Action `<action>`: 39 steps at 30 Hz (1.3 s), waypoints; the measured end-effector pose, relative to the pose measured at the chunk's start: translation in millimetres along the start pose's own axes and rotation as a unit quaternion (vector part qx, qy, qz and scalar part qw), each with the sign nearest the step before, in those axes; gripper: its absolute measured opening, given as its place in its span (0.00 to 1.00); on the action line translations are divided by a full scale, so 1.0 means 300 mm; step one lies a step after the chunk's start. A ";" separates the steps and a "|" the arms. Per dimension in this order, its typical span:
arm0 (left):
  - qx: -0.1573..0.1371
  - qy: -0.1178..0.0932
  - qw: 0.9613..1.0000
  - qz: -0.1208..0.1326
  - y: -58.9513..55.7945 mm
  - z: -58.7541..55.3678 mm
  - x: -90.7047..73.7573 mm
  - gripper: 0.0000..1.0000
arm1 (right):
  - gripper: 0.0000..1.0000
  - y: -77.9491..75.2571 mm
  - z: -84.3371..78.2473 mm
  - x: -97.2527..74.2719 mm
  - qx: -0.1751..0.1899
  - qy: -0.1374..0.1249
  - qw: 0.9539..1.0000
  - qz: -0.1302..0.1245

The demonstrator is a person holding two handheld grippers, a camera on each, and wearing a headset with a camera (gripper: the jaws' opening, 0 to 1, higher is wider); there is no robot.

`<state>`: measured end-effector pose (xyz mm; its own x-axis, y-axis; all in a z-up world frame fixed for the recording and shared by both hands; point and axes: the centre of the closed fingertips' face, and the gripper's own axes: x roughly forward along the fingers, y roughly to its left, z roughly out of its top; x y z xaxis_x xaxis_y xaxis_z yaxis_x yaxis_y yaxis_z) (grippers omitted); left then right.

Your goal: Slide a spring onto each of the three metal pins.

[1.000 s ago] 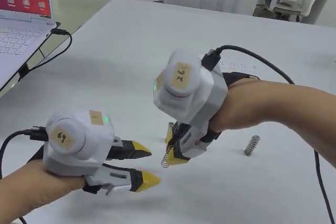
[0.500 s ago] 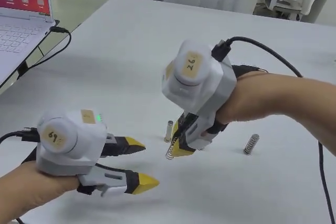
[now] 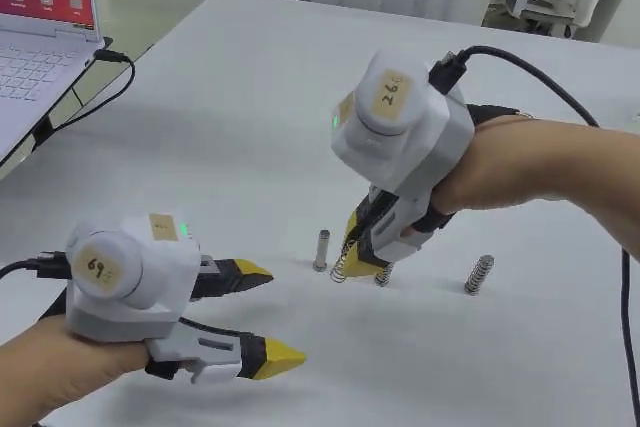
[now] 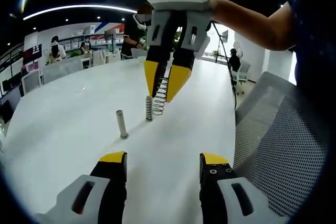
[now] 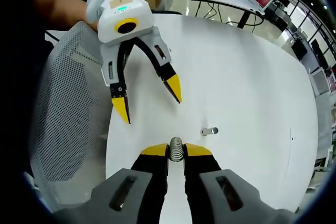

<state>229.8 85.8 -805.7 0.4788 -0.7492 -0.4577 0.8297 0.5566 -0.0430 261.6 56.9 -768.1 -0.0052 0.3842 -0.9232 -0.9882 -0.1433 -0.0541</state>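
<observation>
- The right gripper [image 3: 362,255] points down at the white surface [image 3: 200,127], its yellow tips shut on a spring [image 3: 341,267] that hangs tilted between them.
- In the right gripper view the coil's open end shows right between the closed tips.
- A bare pin [image 3: 322,249] stands upright just to the left of that spring, apart from it.
- A second spring [image 3: 383,276] stands just behind the right gripper's tips; I cannot tell whether it sits on a pin.
- A third spring [image 3: 480,275] stands upright further right, well apart.
- The left gripper [image 3: 265,314] hovers low at the near left, jaws wide open and holding nothing, tips aimed toward the pin.
- A laptop [image 3: 40,27] sits at the far left.
</observation>
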 end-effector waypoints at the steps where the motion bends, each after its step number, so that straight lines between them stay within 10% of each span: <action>1: 0.000 0.000 1.000 0.000 -0.001 0.000 0.001 0.52 | 0.08 -0.007 -0.001 -0.005 0.002 -0.001 1.000 -0.002; 39: -0.001 -0.007 1.000 -0.011 -0.029 0.001 0.008 0.62 | 0.08 -0.181 0.013 0.023 0.007 0.014 0.999 -0.036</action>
<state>223.8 79.0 -806.1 0.4652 -0.7662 -0.4433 0.8393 0.5409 -0.0540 314.5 70.8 -770.1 0.0695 0.3667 -0.9277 -0.9879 -0.1041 -0.1152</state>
